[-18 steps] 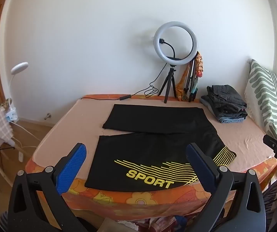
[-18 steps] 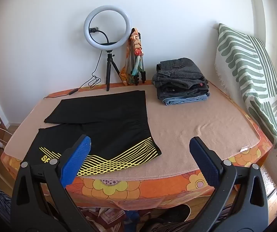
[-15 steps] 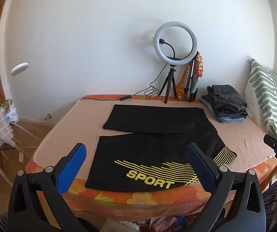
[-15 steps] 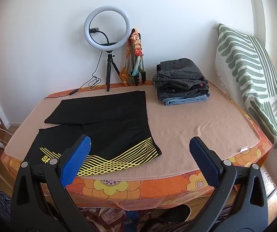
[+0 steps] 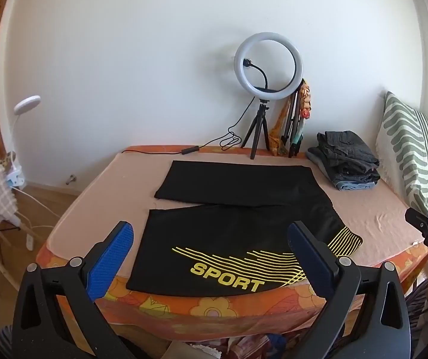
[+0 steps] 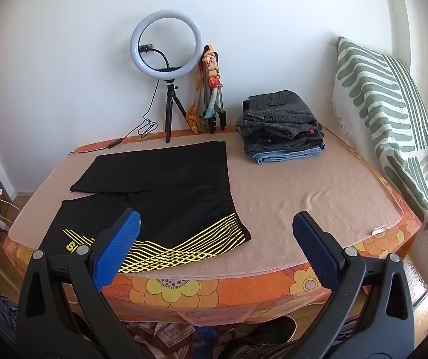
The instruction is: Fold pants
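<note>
Bed point(image 5: 372, 209), both tongs wide, tilted down

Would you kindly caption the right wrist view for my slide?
Open right claw hovers before black sport pants spread flat on the bed.

1. Both wrist views are bright and evenly lit by soft daylight; its source is out of frame.
2. The white wall point(image 5: 124, 74) reads clean, with no blown-out patches.
3. The ring light point(image 6: 167, 45) looks pale and casts a faint shadow on the wall behind it.
4. Fisheye distortion bows the bed point(image 6: 318, 185) edges and wall lines; dark vignetting fills the corners.
5. Focus is sharp throughout, with no motion blur; the yellow print on the black pants point(image 5: 244, 230) is readable.
</note>
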`<state>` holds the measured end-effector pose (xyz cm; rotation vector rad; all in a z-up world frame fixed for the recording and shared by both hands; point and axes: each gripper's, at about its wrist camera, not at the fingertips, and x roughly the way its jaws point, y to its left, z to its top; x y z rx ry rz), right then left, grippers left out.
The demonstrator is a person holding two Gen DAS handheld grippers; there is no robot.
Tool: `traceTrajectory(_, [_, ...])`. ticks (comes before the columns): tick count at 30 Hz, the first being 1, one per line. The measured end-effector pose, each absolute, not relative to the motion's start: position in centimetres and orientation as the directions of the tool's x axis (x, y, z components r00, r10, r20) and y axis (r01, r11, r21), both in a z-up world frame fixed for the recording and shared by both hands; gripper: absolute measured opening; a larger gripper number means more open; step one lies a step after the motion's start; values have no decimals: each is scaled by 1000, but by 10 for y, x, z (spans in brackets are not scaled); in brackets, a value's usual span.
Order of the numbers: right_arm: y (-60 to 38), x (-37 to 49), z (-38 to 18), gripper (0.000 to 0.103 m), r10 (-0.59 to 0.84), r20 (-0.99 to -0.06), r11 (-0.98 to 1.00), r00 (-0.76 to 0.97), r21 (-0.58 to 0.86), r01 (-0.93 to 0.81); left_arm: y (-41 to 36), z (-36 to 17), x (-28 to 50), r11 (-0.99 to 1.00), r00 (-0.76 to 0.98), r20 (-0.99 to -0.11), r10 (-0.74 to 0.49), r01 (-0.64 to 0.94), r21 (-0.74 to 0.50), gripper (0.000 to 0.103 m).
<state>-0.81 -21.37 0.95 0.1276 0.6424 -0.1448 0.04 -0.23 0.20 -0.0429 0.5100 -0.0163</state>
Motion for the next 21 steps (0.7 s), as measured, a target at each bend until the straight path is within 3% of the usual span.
traceTrajectory(21, [-216,-10,10,103,-92,-603,981,792,84,177,-5,5,0,999,874,-485,-31,11,-44,102])
